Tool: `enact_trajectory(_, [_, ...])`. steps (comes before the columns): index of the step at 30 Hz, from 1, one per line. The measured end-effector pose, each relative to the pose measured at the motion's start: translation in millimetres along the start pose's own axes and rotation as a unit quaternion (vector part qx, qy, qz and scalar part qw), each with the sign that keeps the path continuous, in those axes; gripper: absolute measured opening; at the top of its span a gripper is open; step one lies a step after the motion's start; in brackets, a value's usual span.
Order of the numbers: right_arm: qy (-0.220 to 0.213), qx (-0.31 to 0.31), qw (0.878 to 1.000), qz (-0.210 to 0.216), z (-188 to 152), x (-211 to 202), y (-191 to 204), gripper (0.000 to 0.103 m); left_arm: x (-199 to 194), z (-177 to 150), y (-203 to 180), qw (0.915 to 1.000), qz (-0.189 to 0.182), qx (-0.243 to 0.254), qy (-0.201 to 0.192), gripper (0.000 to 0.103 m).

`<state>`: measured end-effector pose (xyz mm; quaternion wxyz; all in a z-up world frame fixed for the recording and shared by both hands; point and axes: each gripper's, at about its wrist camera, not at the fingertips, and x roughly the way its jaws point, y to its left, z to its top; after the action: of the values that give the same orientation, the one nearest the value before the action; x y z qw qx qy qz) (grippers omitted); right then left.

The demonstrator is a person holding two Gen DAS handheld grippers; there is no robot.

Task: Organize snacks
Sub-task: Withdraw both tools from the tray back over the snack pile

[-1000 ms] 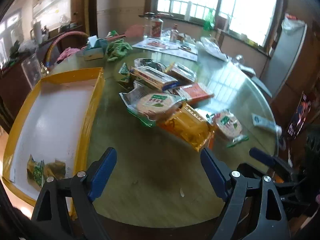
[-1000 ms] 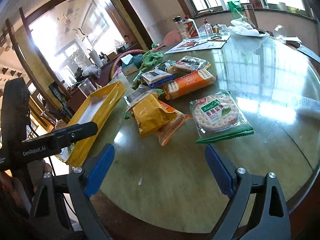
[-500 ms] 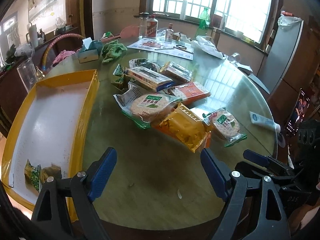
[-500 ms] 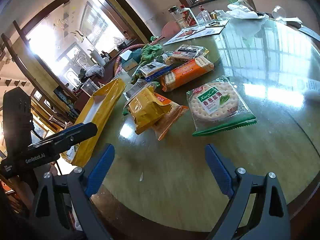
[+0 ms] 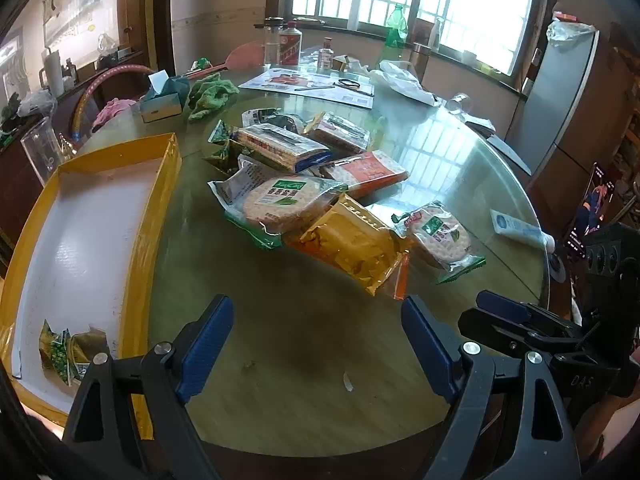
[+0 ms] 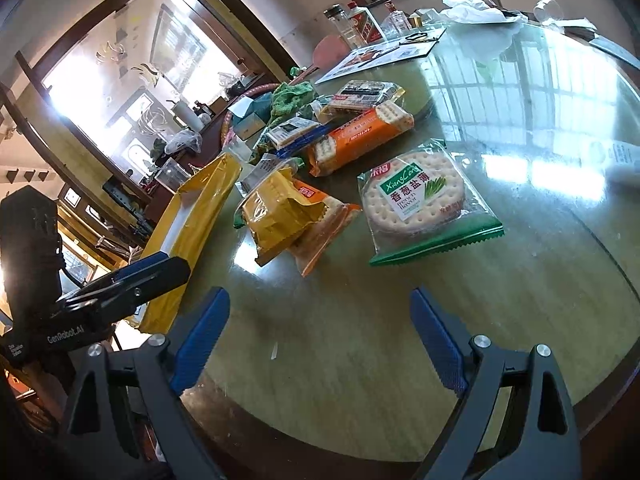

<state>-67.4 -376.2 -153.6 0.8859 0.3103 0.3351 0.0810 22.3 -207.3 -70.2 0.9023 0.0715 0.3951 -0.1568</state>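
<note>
Several snack packs lie in a heap on the round glass-topped table [image 5: 304, 320]: a yellow bag [image 5: 352, 244], a round cracker pack with a green label [image 5: 280, 202], an orange cracker pack [image 5: 366, 170], a blue-edged pack [image 5: 280, 146]. A second round cracker pack [image 6: 420, 198] lies apart nearest the right gripper. The yellow tray [image 5: 156, 200] on the left holds small green packets [image 5: 66, 350] in its near corner. My left gripper [image 5: 316, 336] is open over bare table. My right gripper [image 6: 320, 328] is open too, short of the yellow bag [image 6: 280, 212].
A tissue box [image 5: 164, 98], a green cloth [image 5: 210, 94], bottles [image 5: 288, 46], papers [image 5: 308, 84] and a plastic bag [image 5: 400, 80] crowd the far side. A white tube [image 5: 516, 228] lies at the right edge. Bare tabletop lies between the grippers and the heap.
The left view has barely shifted. The right view has rolled and drawn slightly closer to the snacks. Both grippers stay open and hold nothing.
</note>
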Motion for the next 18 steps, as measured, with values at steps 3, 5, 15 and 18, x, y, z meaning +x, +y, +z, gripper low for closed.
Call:
enact_trajectory(3, [0.0, 0.0, 1.0, 0.0, -0.1, 0.2, 0.2, 0.092, 1.4, -0.7, 0.1, 1.0, 0.001, 0.002, 0.003, 0.086])
enact_trajectory(5, [0.001, 0.001, 1.0, 0.0, 0.1, 1.0, -0.3, 0.092, 2.8, -1.5, 0.4, 1.0, -0.003, 0.001, 0.007, 0.086])
enact_trajectory(15, [0.003, 0.005, 1.0, 0.001, -0.9, 1.2, -2.2, 0.091, 4.2, -2.0, -1.4, 0.9999, -0.009, 0.002, 0.013, 0.086])
enact_trajectory(18, [0.003, 0.006, 1.0, 0.001, -1.1, 1.0, -2.5, 0.091, 4.4, -2.4, -1.6, 0.9998, -0.012, 0.003, 0.014, 0.086])
